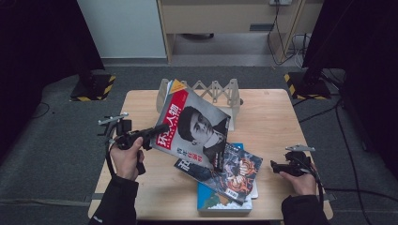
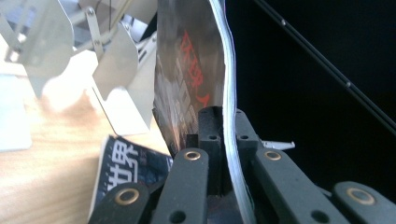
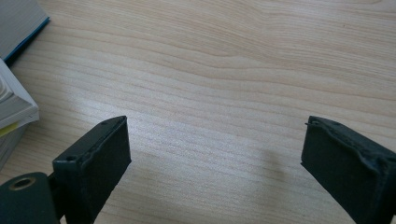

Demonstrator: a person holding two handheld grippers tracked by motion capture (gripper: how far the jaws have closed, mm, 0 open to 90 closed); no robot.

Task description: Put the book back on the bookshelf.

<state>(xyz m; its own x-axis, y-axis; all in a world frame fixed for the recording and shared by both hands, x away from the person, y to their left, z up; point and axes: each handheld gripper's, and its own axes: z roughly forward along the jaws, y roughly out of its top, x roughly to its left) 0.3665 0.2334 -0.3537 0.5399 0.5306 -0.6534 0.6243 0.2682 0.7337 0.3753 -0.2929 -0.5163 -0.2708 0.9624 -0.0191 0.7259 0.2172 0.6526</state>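
Glossy paper: we hold the red-banded magazine by its lower left corner in the left gripper, jaws clamped on the page edge, lifted tilted above the stack of books and in front of the wooden rack. The right gripper rests wide open and empty over the bare table. We judge that the corner grip may let the limp magazine sag, slip or snag a rack divider. The left gripper view shows pages pinched between the jaws and the rack's dividers close by; the high view shows the whole cover.
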